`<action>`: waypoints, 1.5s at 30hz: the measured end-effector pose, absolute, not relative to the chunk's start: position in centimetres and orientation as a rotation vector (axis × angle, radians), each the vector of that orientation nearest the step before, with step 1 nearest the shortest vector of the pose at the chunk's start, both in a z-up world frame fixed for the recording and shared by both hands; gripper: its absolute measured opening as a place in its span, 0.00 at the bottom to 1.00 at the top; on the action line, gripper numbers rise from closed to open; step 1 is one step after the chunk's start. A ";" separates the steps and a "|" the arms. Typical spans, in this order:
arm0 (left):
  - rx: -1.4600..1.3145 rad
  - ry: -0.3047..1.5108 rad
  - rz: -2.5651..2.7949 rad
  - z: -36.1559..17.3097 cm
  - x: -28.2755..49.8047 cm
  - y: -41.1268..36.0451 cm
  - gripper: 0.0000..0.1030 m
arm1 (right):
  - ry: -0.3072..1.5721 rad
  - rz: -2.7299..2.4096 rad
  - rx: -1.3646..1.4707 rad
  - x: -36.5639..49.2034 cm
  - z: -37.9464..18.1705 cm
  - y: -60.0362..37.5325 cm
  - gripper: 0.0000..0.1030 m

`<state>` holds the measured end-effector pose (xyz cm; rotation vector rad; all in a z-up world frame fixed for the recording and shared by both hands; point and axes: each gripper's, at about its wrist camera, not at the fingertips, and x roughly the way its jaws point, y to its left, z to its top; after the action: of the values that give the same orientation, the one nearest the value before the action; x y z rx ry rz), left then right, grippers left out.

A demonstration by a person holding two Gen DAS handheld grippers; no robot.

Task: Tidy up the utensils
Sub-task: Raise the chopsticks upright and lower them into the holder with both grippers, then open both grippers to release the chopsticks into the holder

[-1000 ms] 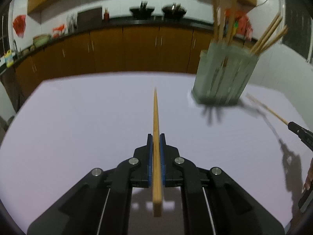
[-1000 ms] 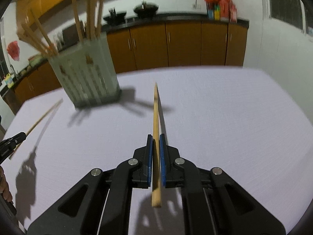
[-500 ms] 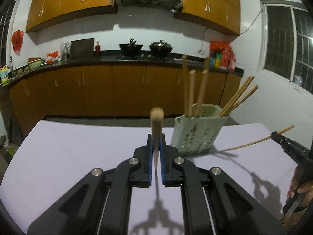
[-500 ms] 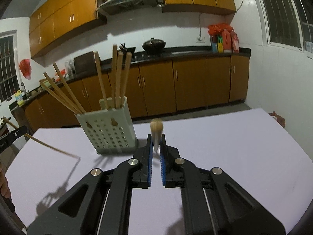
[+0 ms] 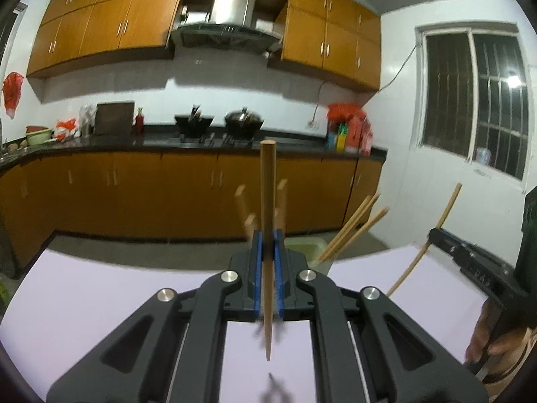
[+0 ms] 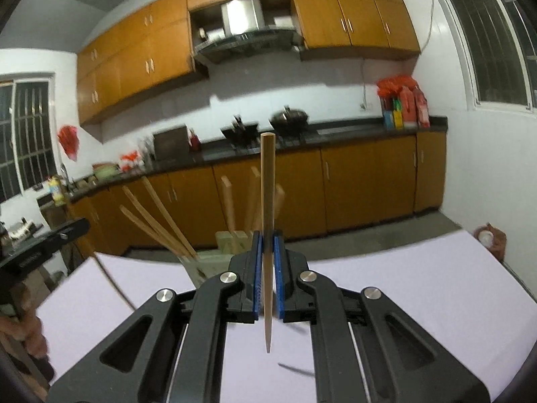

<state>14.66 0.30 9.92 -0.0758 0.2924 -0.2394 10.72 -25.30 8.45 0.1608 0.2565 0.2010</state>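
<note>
Holding one chopstick each, left claw (image 5: 267, 262) and right claw (image 6: 267, 262) were clamped shut above the desk (image 5: 84, 302), chopstick (image 5: 267, 235) upright. Holder (image 6: 204, 265) sat ahead, already crowded. Insertion risk: tip snagging standing sticks or rim and twisting in the pads.

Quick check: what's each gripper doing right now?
Left gripper: shut on a chopstick, held upright.
Right gripper: shut on a second chopstick, also upright.

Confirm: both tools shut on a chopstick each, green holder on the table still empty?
Not empty. Left tool and right tool each grip a chopstick, but the green holder already has several chopsticks standing in it, per the right wrist view.
</note>
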 end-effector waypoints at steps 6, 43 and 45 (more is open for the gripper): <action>-0.121 0.134 -0.244 14.8 15.9 -1.5 0.07 | 0.076 0.245 0.181 10.7 13.1 -23.8 0.08; -0.180 0.108 -0.180 12.1 22.9 -0.9 0.43 | 0.116 0.230 0.121 17.0 11.0 -21.9 0.39; -0.179 0.103 -0.168 12.5 21.9 -0.1 0.56 | 0.109 0.220 0.113 16.2 11.4 -22.4 0.44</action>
<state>21.89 -0.13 12.50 -0.1788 0.1034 -0.1680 16.18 -22.37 11.39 0.1135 0.1089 0.2203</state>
